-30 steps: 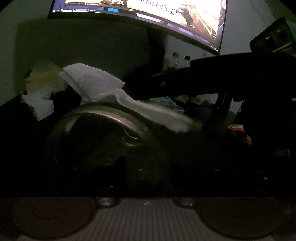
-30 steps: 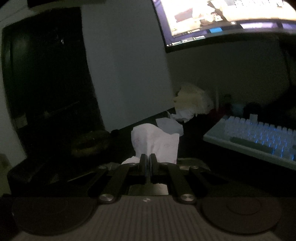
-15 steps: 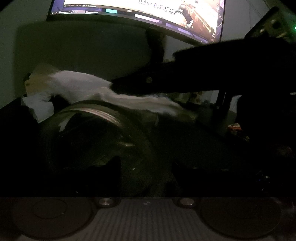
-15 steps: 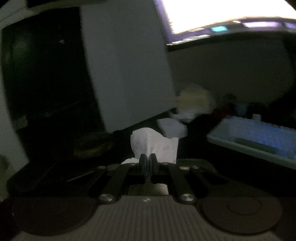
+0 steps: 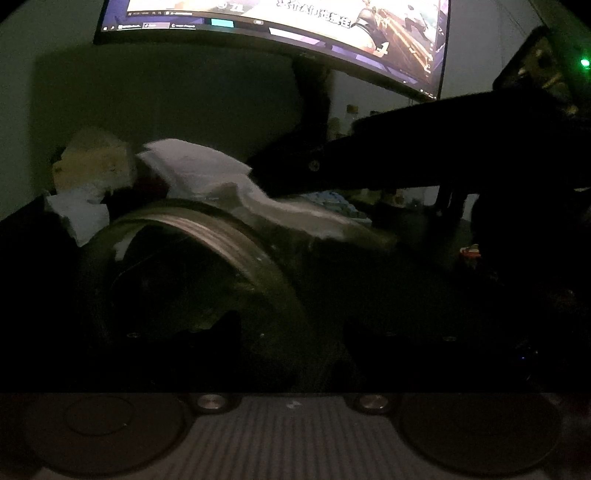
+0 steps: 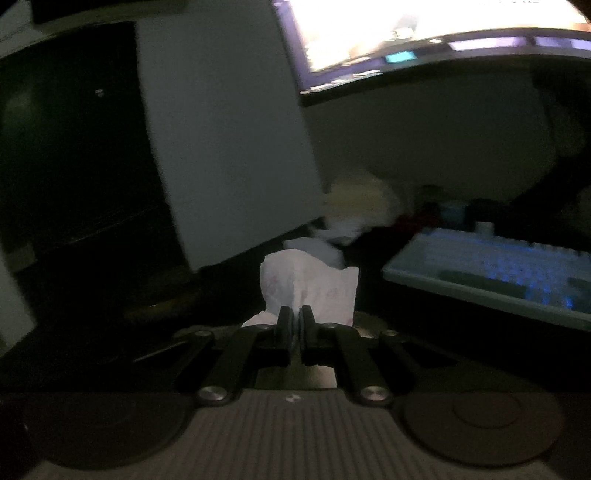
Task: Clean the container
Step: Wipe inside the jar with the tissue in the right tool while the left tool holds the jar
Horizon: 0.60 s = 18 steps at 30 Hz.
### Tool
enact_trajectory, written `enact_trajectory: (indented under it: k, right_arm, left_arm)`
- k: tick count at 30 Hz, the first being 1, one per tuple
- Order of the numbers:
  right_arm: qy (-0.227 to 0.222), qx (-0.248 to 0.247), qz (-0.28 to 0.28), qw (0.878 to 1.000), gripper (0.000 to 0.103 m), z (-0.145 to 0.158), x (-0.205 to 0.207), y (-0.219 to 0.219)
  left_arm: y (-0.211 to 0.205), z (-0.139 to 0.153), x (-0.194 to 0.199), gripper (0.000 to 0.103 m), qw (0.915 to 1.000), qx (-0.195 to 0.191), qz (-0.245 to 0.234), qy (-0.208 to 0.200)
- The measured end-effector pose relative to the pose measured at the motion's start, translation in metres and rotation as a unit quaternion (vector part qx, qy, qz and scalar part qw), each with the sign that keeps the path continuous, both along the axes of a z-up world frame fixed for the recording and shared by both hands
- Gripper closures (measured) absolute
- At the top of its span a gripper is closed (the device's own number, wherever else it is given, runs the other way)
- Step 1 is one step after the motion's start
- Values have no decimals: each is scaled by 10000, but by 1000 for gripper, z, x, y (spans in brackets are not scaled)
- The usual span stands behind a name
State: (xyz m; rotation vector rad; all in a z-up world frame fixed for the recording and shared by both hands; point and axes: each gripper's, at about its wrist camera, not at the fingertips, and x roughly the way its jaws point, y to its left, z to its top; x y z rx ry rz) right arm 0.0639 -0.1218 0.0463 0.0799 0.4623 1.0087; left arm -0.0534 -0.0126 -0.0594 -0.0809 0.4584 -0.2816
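1. Left wrist view: very dim. A clear jar (image 5: 199,280) lies on its side right in front of the left gripper (image 5: 291,332), threaded mouth turned up and to the left.
2. The left gripper's jaws have just been opening; the jar sits between its dark fingers (image 5: 221,332). Whether the pads press on the glass cannot be told in this light.
3. The right gripper (image 5: 266,173) reaches in from the right above the jar, pinching a white tissue (image 5: 295,210) that drapes over the jar's upper side.
4. Right wrist view: right gripper (image 6: 295,325) with fingers pressed together on the tissue (image 6: 310,284), which sticks up beyond the tips.
5. Behind: a lit monitor (image 5: 295,22), a backlit keyboard (image 6: 498,266), and crumpled paper (image 5: 92,166) at the back of the dark desk (image 5: 406,288).
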Motion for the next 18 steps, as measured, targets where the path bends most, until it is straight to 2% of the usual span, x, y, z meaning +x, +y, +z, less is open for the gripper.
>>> enact_trajectory:
  k: [8, 10, 18]
  right_arm:
    - [-34, -8, -78, 10000, 97, -1, 2, -2]
    - [-16, 12, -74, 10000, 97, 0, 2, -2]
    - [103, 78, -45, 9999, 97, 0, 0, -4]
  left_arm:
    - [-42, -4, -26, 41, 10000, 63, 10, -8]
    - [-18, -7, -21, 40, 10000, 51, 9, -22]
    - [-30, -9, -42, 39, 9999, 85, 20, -54]
